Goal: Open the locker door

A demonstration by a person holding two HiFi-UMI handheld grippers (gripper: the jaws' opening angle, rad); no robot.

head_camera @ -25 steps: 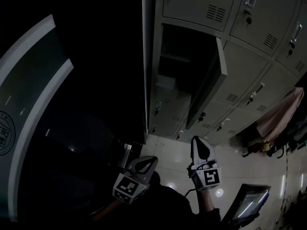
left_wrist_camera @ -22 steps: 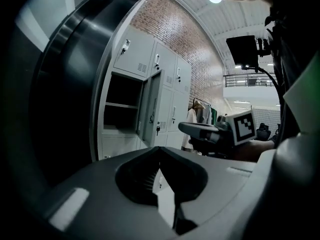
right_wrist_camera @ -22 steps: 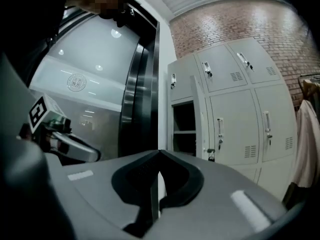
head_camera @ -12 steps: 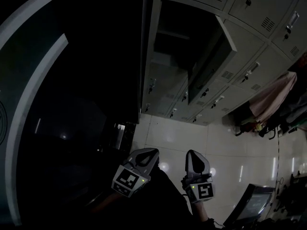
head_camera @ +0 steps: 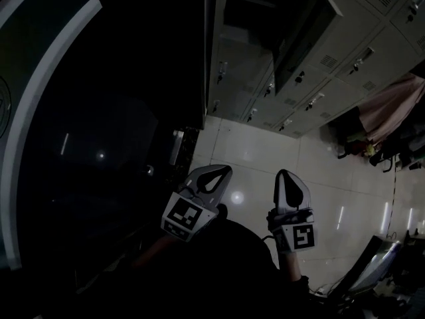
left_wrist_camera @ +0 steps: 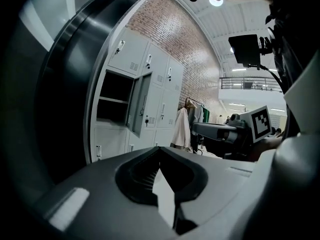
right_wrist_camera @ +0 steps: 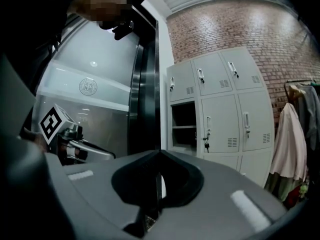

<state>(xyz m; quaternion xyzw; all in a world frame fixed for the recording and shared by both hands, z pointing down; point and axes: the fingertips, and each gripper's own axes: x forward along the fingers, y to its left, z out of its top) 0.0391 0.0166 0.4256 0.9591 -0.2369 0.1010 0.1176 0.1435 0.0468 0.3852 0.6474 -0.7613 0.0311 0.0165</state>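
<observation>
**Locker door stands open, both grippers low and empty**

The locker door is swung out from the bank of grey lockers, and the dark compartment behind it, with a shelf inside, is exposed. The other doors around it look shut, some with keys in their locks.

The left gripper and the right gripper are held low over the shiny tiled floor, well apart from the lockers. Each gripper has its jaws pressed together with nothing between them.

Judging from this, the opening itself looks done. If the door has to go wider, the right gripper is the better placed. It should come up to the door's free edge and push on the inner face with the jaws closed rather than pinch the thin metal. A slow, level sweep following the hinge arc would keep the door from bouncing back. It should also stay clear of the keys on the neighbouring doors and of the coat hanging at the right.
</observation>
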